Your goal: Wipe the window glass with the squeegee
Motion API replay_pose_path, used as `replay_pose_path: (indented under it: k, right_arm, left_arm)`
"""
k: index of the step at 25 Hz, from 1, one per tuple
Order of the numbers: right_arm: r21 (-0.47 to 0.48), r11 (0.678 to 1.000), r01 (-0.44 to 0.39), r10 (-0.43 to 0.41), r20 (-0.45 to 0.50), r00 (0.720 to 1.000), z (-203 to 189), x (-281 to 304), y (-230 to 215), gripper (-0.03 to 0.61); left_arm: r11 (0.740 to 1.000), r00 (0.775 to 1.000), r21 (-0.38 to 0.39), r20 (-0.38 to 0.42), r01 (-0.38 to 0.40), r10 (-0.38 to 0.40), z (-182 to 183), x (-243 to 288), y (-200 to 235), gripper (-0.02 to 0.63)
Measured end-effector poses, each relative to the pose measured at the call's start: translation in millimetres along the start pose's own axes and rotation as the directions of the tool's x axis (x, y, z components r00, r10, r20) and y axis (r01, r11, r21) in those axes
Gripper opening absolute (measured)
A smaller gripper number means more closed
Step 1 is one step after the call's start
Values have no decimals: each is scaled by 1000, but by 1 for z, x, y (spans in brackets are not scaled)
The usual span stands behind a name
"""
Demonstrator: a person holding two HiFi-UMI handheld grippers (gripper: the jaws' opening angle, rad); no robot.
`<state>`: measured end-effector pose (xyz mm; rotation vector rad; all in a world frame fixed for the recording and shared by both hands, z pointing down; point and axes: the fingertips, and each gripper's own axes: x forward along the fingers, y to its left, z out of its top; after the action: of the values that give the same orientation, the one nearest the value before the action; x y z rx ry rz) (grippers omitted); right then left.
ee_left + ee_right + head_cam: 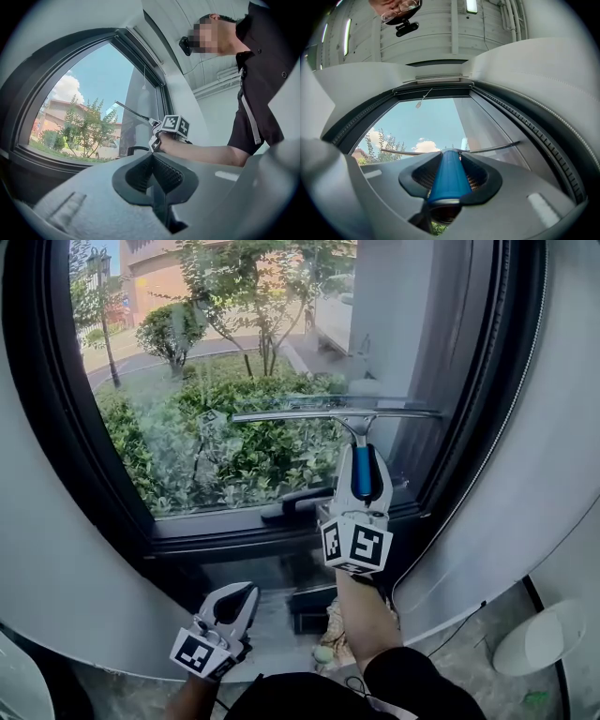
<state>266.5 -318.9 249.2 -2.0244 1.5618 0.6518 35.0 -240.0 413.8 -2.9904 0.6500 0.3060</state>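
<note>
The squeegee [354,421] is up at the window glass [216,343]. Its long metal blade [281,415] lies level across the right half of the pane, about midway up. Whether the rubber edge presses on the glass cannot be told for sure. Its blue handle [362,474] runs down from the blade's middle into the right tool [362,457], whose jaws are clamped on that handle from both sides, as the right gripper view shows plainly. The person's bare forearm [366,620] reaches up behind this tool. The left tool [239,596] hangs lower and to the left, below the dark window frame [225,532] and well apart from the squeegee. Its jaws are pressed together with nothing between them. A dark window handle [298,504] lies along the frame's bottom rail, just left of the right tool. Outside the pane stand green shrubs [253,460], trees [244,287] and a road [159,357].
</note>
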Motion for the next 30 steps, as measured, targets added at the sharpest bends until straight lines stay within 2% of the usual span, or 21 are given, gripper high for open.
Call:
replay_pose_path:
  k: [30]
  right_arm:
    - [21, 1000, 17, -16, -64, 998, -30, -27, -4, 130]
  left_arm:
    - [999, 1000, -39, -21, 15, -16, -9, -3, -2, -2]
